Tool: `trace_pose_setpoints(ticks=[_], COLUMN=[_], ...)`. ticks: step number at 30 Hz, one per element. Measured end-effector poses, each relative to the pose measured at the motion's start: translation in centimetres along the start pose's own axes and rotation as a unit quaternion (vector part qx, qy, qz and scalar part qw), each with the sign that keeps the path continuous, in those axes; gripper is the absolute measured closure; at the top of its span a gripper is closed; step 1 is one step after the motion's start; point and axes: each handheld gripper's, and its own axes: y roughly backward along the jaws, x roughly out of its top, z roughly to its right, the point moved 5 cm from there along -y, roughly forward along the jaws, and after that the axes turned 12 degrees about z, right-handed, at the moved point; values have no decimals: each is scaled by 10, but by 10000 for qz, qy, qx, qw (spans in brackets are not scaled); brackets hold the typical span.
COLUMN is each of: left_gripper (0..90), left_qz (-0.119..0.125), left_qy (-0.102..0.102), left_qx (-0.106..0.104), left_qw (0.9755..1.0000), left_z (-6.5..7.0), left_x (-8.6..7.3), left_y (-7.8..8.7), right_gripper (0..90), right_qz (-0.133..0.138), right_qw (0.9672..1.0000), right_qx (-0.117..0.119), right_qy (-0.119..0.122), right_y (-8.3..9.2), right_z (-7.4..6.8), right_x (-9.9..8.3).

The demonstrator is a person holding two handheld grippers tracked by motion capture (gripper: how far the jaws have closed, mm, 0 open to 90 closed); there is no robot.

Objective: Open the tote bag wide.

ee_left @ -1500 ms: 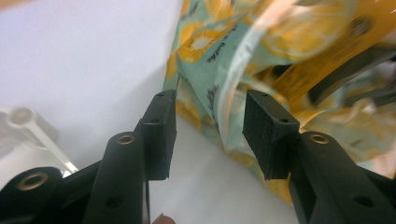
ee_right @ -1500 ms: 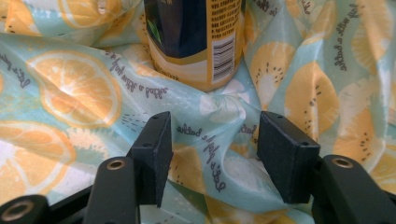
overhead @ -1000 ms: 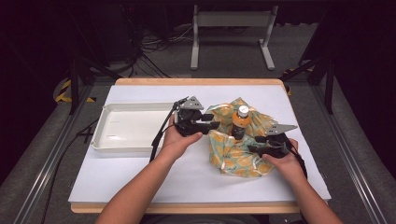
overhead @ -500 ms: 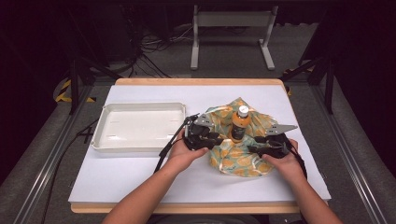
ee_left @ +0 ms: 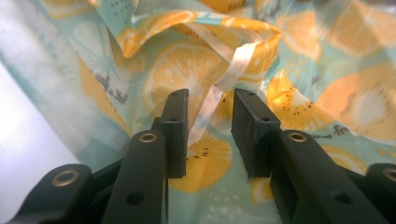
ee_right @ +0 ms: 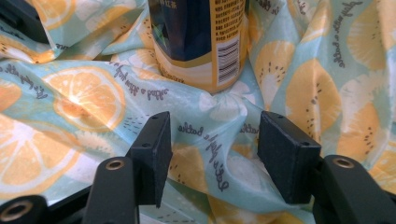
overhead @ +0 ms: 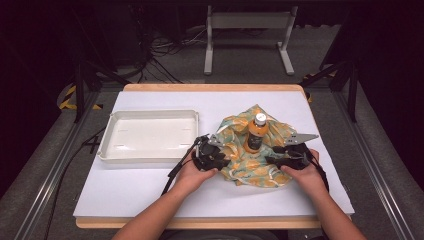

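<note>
An orange drink bottle (overhead: 256,135) with a white cap stands upright on a crumpled teal cloth (overhead: 250,169) printed with orange slices. My left gripper (overhead: 223,158) is low at the cloth's left edge. In the left gripper view its jaws (ee_left: 212,95) stand apart over the cloth (ee_left: 327,70), with a pale ribbon (ee_left: 235,70) running loosely between them; they have just been opening a little. My right gripper (overhead: 270,160) rests at the cloth's right side, open (ee_right: 217,121) over the cloth (ee_right: 70,93), pointing at the bottle's base (ee_right: 201,46).
A white rectangular tray (overhead: 150,135) lies on the white tabletop (overhead: 125,185) left of the cloth, close to my left hand. Dark floor with cables and a metal stand lies beyond the table's far edge.
My left gripper has come down and to the right, from above the tray's right end onto the cloth's left edge. The right gripper, bottle and tray have kept still.
</note>
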Motion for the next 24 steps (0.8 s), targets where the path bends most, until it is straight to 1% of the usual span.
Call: trace_pose_setpoints(ticks=[1, 2, 3, 4, 7, 8, 10, 12, 14, 16, 17, 18, 19, 20, 21, 22, 24], left_gripper=[667, 666, 666, 667, 666, 665, 645, 617, 589, 531, 481, 451, 451, 416, 402, 387, 377], left_qz=[-46, -46, -78, -78, -96, -90, -62, 46, 253, 416, 497, 497, 593, 638, 719, 842, 1111], left_qy=[-84, -84, -165, -189, -206, -244, -240, -263, -299, -370, -389, -389, -430, -452, -469, -510, -581], left_qx=[81, 81, 106, 111, 129, 161, 171, 131, 64, 64, 49, 49, -11, -20, -34, -81, -154], left_qw=[9999, 9999, 9998, 9997, 9997, 9995, 9995, 9996, 9992, 9984, 9980, 9980, 9973, 9969, 9963, 9951, 9920], left_z=[0, 0, 0, -1, 0, 0, 1, 2, 5, 7, 8, 8, 10, 12, 13, 15, 18], left_x=[-4, -4, -6, -7, -8, -8, -7, -5, -1, 3, 5, 5, 7, 8, 10, 13, 20], left_y=[0, 0, 0, 1, 3, 3, 4, 7, 12, 18, 21, 21, 25, 28, 32, 38, 47], right_gripper=[451, 451, 451, 450, 449, 449, 448, 446, 446, 446, 444, 444, 444, 442, 441, 440, 436], right_qz=[0, 0, -1, 0, 1, 0, 1, 2, 12, 15, 18, 18, 20, 22, 24, 27, 41], right_qw=[10000, 10000, 10000, 10000, 10000, 10000, 10000, 10000, 10000, 10000, 10000, 10000, 10000, 10000, 10000, 10000, 10000], right_qx=[2, 2, 2, 5, 12, 13, 12, 8, 14, 15, 15, 15, 16, 18, 21, 22, 21], right_qy=[-2, -2, -2, -2, -6, -7, -5, -3, -6, -5, -5, -5, 0, 5, 3, 2, 5], right_y=[0, 0, 0, 0, 0, -1, -1, 0, 0, 0, 0, 0, 0, 0, 0, 0, 0], right_z=[0, 0, 0, 0, 0, 0, 0, 0, -1, -1, -1, -1, -1, -1, -1, -1, -1], right_x=[0, 0, 0, 0, -1, -1, -1, -1, 0, 0, 0, 0, 0, -1, -1, -1, -1])
